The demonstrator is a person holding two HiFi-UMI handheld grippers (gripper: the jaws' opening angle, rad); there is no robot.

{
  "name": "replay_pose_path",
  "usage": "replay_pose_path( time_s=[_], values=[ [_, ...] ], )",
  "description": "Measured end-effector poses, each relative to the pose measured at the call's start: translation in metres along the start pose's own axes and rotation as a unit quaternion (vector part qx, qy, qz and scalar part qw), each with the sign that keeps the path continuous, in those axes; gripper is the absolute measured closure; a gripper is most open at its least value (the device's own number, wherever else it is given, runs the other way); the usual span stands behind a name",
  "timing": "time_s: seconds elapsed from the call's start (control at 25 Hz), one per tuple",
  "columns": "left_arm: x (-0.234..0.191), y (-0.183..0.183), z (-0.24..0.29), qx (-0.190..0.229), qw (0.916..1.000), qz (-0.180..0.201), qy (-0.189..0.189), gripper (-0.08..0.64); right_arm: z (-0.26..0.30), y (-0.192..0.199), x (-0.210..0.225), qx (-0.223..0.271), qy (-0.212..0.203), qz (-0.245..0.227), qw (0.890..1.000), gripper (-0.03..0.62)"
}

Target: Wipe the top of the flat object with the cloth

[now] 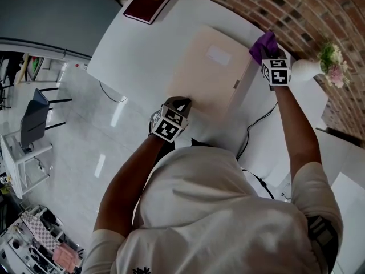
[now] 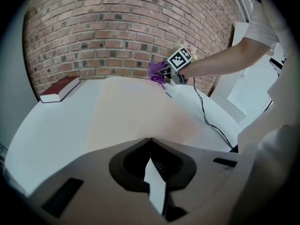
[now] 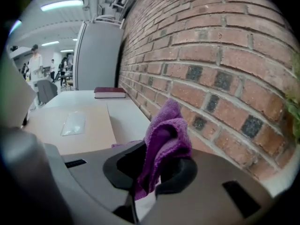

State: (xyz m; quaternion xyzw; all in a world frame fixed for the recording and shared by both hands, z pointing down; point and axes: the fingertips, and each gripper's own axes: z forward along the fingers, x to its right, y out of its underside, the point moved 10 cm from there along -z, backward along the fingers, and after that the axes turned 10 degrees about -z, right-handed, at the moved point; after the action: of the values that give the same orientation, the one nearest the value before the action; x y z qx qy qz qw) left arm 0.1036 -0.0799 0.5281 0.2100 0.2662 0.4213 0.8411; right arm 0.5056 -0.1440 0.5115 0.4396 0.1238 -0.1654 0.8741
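Note:
A beige flat box (image 1: 211,76) with a clear label lies on the white table (image 1: 131,44). My right gripper (image 1: 269,56) is shut on a bunched purple cloth (image 1: 263,43), held at the box's far right corner close to the brick wall. In the right gripper view the cloth (image 3: 165,139) sticks up from between the jaws of the right gripper (image 3: 154,165), with the box (image 3: 70,125) to the left. My left gripper (image 1: 175,108) rests at the box's near edge; its jaws (image 2: 150,142) are shut with nothing between them. From there the box (image 2: 136,111) stretches ahead toward the cloth (image 2: 155,71).
A dark red book (image 1: 149,1) lies at the table's far left corner. A white vase with flowers (image 1: 328,66) stands right of the cloth. A black cable (image 1: 254,127) runs across the table's right part. The brick wall (image 3: 211,55) borders the far side.

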Motion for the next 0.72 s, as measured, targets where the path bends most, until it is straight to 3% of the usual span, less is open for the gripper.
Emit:
replay_pose_path(
  time_s=[0.16, 0.36, 0.72],
  values=[
    [-0.001, -0.001, -0.003, -0.01, 0.9998, 0.004, 0.014, 0.535, -0.034, 0.002, -0.003, 0.0, 0.021, 0.049, 0.999, 0.515],
    [-0.004, -0.007, -0.012, -0.016, 0.9984, 0.03, 0.044, 0.535, -0.087, 0.011, -0.037, -0.015, 0.009, 0.084, 0.996, 0.515],
    [-0.015, -0.034, -0.075, 0.054, 0.9884, 0.059, 0.129, 0.535, -0.18, 0.008, -0.147, -0.054, -0.025, 0.15, 0.987, 0.515]
  ],
)
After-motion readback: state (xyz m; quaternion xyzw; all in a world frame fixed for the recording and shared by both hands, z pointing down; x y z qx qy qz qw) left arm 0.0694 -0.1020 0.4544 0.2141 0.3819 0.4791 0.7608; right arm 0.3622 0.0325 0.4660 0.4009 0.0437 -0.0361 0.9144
